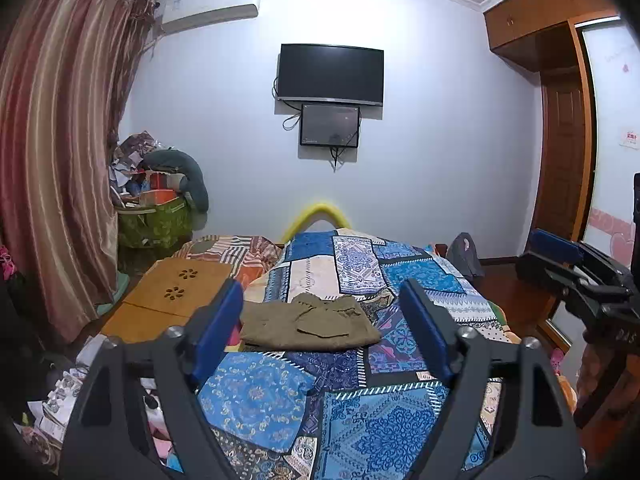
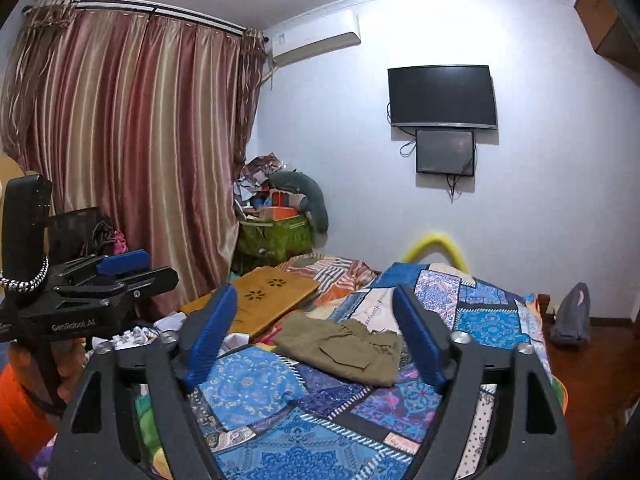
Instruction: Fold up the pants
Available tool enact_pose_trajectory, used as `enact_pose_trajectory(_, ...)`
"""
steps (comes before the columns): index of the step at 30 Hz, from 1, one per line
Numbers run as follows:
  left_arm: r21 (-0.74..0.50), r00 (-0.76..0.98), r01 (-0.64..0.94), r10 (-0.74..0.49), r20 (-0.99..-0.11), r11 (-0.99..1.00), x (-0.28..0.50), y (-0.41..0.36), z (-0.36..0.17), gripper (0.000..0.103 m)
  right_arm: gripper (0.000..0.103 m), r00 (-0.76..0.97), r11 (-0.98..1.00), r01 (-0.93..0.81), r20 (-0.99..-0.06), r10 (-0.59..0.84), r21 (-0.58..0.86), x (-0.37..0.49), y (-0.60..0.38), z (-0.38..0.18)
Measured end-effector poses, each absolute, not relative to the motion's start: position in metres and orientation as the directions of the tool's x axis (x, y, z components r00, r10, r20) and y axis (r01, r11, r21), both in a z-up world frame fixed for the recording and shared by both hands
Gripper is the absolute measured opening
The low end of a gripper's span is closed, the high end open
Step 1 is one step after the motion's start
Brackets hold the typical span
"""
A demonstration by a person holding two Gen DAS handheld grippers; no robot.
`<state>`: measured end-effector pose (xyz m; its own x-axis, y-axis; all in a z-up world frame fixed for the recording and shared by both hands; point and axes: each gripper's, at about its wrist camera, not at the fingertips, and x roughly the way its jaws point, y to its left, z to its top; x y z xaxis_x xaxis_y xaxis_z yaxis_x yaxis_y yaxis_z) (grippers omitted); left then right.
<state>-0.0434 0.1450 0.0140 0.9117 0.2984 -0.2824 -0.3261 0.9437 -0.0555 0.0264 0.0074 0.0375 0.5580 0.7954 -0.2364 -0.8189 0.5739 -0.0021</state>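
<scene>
Holding both grippers above the near end of the bed (image 1: 400, 420), fingers aimed slightly down toward the far wall. Left gripper (image 1: 326, 330): blue pads spread wide, nothing between them, not touching fabric. Right gripper (image 2: 316, 338): same, pads spread wide, empty, clear of the bedding.

Pants (image 1: 310, 322) are olive-brown, folded into a compact flat rectangle, lying on the patchwork blue bedspread about mid-bed. A cargo pocket flap shows on top; the bunched waistband end faces the far wall. In the left wrist view the bundle sits between the two fingers in the picture but beyond them, apart from both pads. In the right wrist view the pants (image 2: 344, 348) lie likewise framed by the fingers, well clear.

Each gripper shows in the other's view: the right one at the right edge of the left view (image 1: 560, 256), the left one at the left edge of the right view (image 2: 132, 268), with a person's fingers wrapped around its handle below.

Surroundings: orange wooden lap table (image 1: 176, 292) with flower cutouts, left of the pants on the bed edge; striped curtain (image 1: 60, 160) on the left; wall TV (image 1: 331, 73) with a smaller screen (image 1: 330, 126) under it; air conditioner (image 1: 208, 8) at top; green basket (image 1: 152, 220) piled with clutter in the corner; wooden wardrobe (image 1: 560, 120) on the right.
</scene>
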Motion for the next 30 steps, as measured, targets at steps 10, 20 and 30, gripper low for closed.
enact_pose_trajectory(10,-0.039,0.9,-0.378,0.357,-0.249,0.925,-0.058,0.148,0.007,0.103,0.098,0.629,0.648,-0.762,-0.222,0.745,0.017,0.025,0.005,0.022)
enact_pose_trajectory(20,-0.038,0.894,-0.385,0.363,-0.265,0.922,-0.051,0.149,-0.002,0.103,0.103,0.639,0.65,-0.76,-0.191,0.745,-0.002,0.016,0.0,0.025)
enact_pose_trajectory(30,-0.022,0.89,-0.386,0.366,-0.271,0.922,-0.047,0.146,-0.005,0.103,0.103,0.632,0.647,-0.763,-0.202,0.748,0.008,0.013,-0.002,0.021)
